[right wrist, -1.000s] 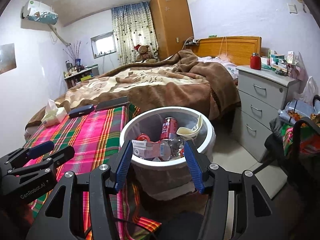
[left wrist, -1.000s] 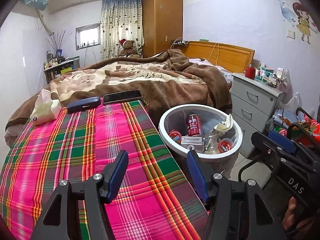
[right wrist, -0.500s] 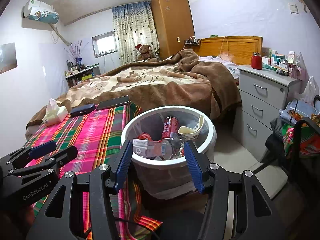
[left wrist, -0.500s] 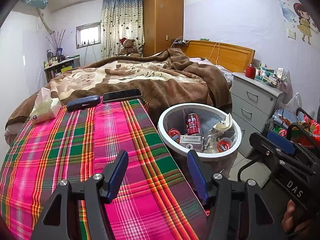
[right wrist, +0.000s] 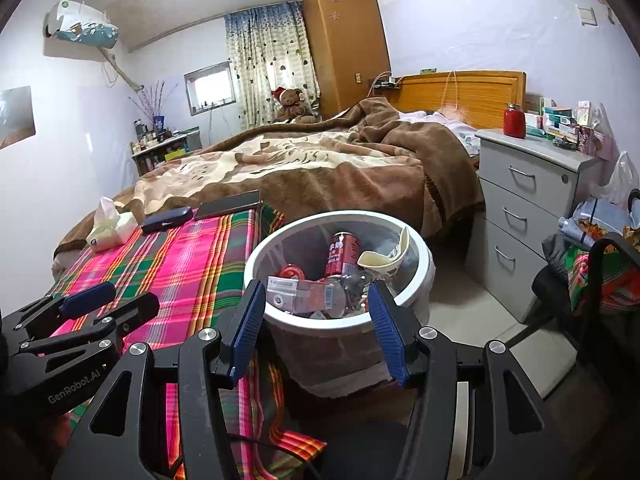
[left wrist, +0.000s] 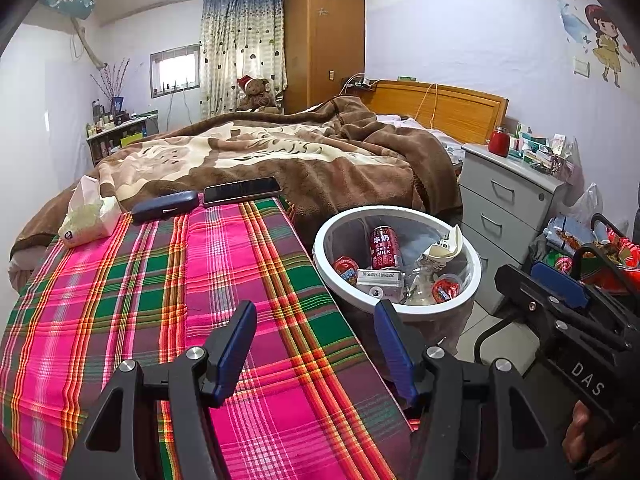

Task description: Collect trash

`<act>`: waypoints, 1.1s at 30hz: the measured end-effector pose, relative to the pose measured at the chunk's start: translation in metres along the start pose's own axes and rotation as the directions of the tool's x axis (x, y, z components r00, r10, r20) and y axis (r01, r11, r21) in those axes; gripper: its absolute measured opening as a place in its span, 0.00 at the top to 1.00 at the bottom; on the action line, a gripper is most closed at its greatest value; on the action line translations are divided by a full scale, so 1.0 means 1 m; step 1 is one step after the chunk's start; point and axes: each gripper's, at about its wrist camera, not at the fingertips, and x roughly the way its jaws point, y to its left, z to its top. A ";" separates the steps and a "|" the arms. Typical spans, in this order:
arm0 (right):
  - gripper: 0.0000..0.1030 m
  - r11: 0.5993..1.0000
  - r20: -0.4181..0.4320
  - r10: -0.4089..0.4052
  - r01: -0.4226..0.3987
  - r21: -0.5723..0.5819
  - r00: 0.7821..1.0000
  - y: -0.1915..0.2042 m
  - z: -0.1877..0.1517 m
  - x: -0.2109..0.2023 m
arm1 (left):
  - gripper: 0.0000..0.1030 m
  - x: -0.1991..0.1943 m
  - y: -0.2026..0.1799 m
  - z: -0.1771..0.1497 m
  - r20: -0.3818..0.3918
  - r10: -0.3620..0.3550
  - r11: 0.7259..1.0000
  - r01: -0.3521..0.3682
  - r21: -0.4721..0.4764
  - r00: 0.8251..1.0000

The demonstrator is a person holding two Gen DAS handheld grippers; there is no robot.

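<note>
A white trash bin point(left wrist: 320, 256) stands on the floor beside the plaid-covered bed end; it also shows in the right wrist view point(right wrist: 420, 280). It holds a red drink can point(left wrist: 384, 248), a crushed paper cup point(left wrist: 444, 250), a flat box point(left wrist: 378, 280) and small red wrappers. My left gripper point(left wrist: 316, 344) is open and empty above the plaid cloth point(left wrist: 160, 300), left of the bin. My right gripper point(right wrist: 316, 320) is open and empty just in front of the bin.
A tissue pack point(left wrist: 86, 216), a dark glasses case point(left wrist: 164, 206) and a phone point(left wrist: 242, 191) lie at the cloth's far end. A brown blanket covers the bed point(left wrist: 280, 152). A grey drawer unit point(left wrist: 508, 208) and bags point(left wrist: 580, 248) stand to the right.
Both grippers have drifted back slightly from the bin, staying open. Nothing else has moved.
</note>
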 end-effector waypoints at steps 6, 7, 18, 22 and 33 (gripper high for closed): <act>0.47 1.000 0.000 0.001 -0.001 -0.001 1.000 0.000 -0.001 0.000 | 0.41 -0.001 0.000 0.000 0.000 0.000 1.000 0.000 -0.001 1.000; 0.47 1.000 0.000 0.000 0.000 -0.001 1.000 0.000 0.000 0.000 | 0.41 0.000 0.000 0.000 0.000 0.000 1.000 0.000 0.000 1.000; 0.47 1.000 -0.002 0.005 -0.005 -0.002 1.000 0.001 -0.002 0.000 | 0.41 0.000 0.000 0.000 -0.002 0.001 1.000 -0.001 -0.001 1.000; 0.47 1.000 -0.004 0.005 -0.005 -0.002 1.000 0.002 -0.002 0.000 | 0.41 0.000 0.001 0.000 -0.001 0.002 1.000 -0.002 0.001 1.000; 0.47 1.000 -0.003 0.006 -0.006 -0.007 1.000 0.003 -0.002 0.000 | 0.41 -0.001 0.001 -0.001 0.000 0.001 1.000 -0.001 0.001 1.000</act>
